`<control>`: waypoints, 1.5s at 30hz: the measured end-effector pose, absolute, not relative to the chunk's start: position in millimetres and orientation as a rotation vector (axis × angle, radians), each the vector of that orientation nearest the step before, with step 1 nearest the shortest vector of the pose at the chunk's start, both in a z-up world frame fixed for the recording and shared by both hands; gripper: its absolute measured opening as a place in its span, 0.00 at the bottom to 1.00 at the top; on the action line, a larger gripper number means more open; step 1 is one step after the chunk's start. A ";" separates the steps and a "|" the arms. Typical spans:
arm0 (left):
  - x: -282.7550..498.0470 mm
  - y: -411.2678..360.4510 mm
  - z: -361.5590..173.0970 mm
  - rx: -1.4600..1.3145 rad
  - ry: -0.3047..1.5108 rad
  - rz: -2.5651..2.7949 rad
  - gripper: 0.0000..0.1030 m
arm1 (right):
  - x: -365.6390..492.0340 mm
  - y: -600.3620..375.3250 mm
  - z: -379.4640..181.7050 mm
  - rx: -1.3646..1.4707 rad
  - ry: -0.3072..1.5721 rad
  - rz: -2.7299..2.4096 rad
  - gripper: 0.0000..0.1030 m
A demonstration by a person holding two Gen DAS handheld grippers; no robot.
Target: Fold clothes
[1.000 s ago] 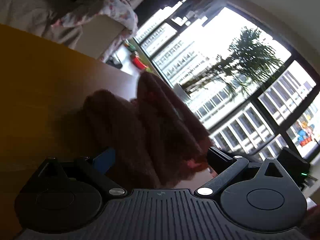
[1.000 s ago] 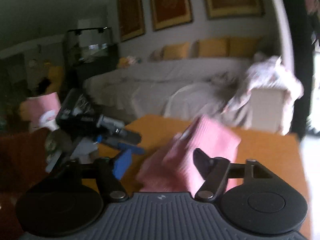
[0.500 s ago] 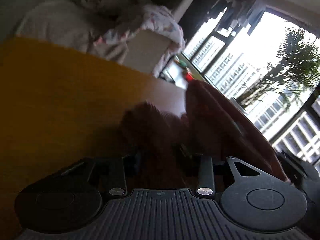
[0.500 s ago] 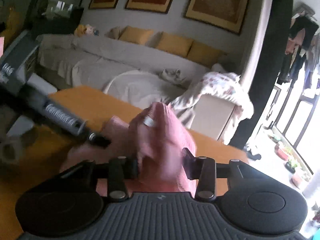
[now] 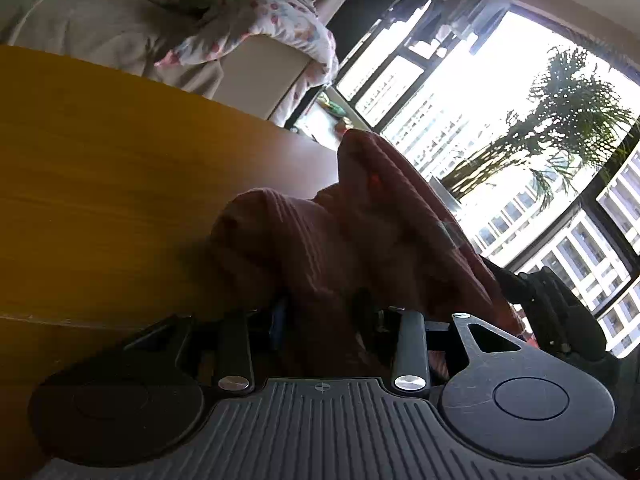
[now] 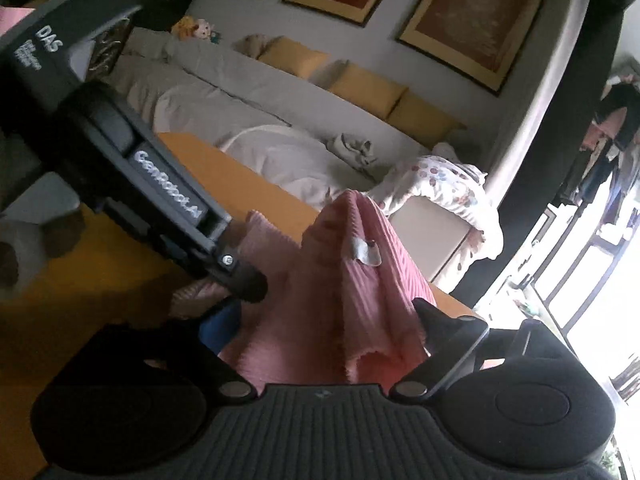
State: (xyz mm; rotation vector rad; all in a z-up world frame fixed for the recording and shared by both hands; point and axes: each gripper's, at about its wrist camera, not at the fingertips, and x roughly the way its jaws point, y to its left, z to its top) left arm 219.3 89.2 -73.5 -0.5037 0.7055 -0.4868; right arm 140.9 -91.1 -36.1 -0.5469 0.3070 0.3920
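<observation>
A pink ribbed garment (image 5: 360, 220) stands bunched up in a peak on the orange wooden table (image 5: 100, 180). My left gripper (image 5: 320, 312) is shut on its near folds, with the fingers close together and cloth pinched between them. In the right wrist view the garment (image 6: 360, 280), with a small grey label (image 6: 366, 254), rises between the jaws of my right gripper (image 6: 328, 320). Those jaws are opening and stand wide apart, and the pads do not press on the cloth. The left gripper's body (image 6: 132, 168) reaches in from the left to the garment.
Behind the table (image 6: 224, 176) is a grey-covered sofa (image 6: 248, 92) with yellow cushions (image 6: 368, 88). A spotted cloth (image 6: 440, 184) drapes over a white box. Tall windows (image 5: 500, 100) and a plant (image 5: 560, 112) are at the right. The table's near edge (image 5: 80, 320) runs past the left gripper.
The left jaws went from wide open to shut on the garment. The right jaws closed in on the cloth, then spread wide again, while that gripper rolled and sank toward the table.
</observation>
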 end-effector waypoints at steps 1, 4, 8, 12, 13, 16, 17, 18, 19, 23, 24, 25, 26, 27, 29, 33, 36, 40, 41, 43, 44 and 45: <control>219.4 89.6 -73.3 -0.505 0.705 -0.488 0.38 | 142.3 -93.8 -34.5 -0.529 0.310 0.381 0.88; 219.7 92.0 -73.7 -0.514 0.707 -0.492 0.38 | 147.9 -110.6 -25.1 -0.434 0.320 0.333 0.70; 219.9 91.6 -73.9 -0.507 0.704 -0.493 0.38 | 149.5 -116.4 -29.4 -0.425 0.332 0.317 0.60; 218.2 90.1 -73.2 -0.488 0.701 -0.501 0.37 | 160.4 -125.2 -21.0 -0.383 0.341 0.379 0.29; 218.0 90.7 -73.6 -0.492 0.703 -0.505 0.37 | 161.9 -129.4 -9.5 -0.368 0.323 0.393 0.26; 218.5 92.1 -74.8 -0.509 0.707 -0.514 0.37 | 148.4 -123.8 19.5 -0.443 0.236 0.456 0.16; 218.8 92.6 -75.3 -0.515 0.708 -0.517 0.36 | 140.9 -117.2 23.7 -0.497 0.218 0.488 0.16; 219.1 93.3 -75.8 -0.522 0.709 -0.520 0.36 | 134.0 -110.5 23.9 -0.546 0.211 0.520 0.16; 219.4 94.0 -76.4 -0.529 0.710 -0.522 0.36 | 128.3 -103.3 15.0 -0.585 0.231 0.553 0.16; 221.5 99.5 -80.1 -0.576 0.721 -0.532 0.35 | 112.7 -82.0 -23.9 -0.672 0.289 0.618 0.13; 222.4 101.9 -81.6 -0.595 0.725 -0.533 0.34 | 108.5 -77.2 -30.2 -0.692 0.290 0.631 0.13; 223.5 105.1 -82.9 -0.616 0.729 -0.534 0.30 | 104.3 -72.5 -36.6 -0.711 0.292 0.644 0.13; 224.6 108.7 -84.1 -0.637 0.733 -0.535 0.30 | 100.9 -68.1 -42.6 -0.730 0.299 0.661 0.12; 225.7 112.2 -85.4 -0.659 0.737 -0.536 0.30 | 99.3 -64.8 -48.0 -0.747 0.322 0.688 0.12; 225.9 121.2 -84.4 -0.690 0.725 -0.525 0.32 | 94.9 -59.3 -57.5 -0.799 0.318 0.698 0.12; 215.8 144.4 -64.3 -0.702 0.616 -0.499 0.42 | 90.6 -67.7 -40.7 -0.712 0.318 0.748 0.13; 214.2 148.9 -59.7 -0.702 0.599 -0.484 0.44 | 77.6 -81.9 -5.6 -0.610 0.241 0.757 0.32; 222.0 139.8 -74.2 -0.701 0.645 -0.446 0.43 | 76.6 -89.0 3.4 -0.629 0.099 0.533 0.82; 223.7 138.7 -76.7 -0.705 0.655 -0.451 0.43 | 81.8 -88.4 -2.6 -0.648 0.096 0.476 0.82; 222.8 138.6 -73.7 -0.692 0.637 -0.460 0.43 | 96.1 -88.1 -16.2 -0.633 0.147 0.413 0.82; 221.9 138.7 -71.6 -0.684 0.624 -0.464 0.43 | 101.3 -87.3 -20.6 -0.605 0.175 0.399 0.82; 221.1 138.7 -69.4 -0.676 0.611 -0.469 0.43 | 106.0 -86.3 -24.5 -0.583 0.198 0.385 0.82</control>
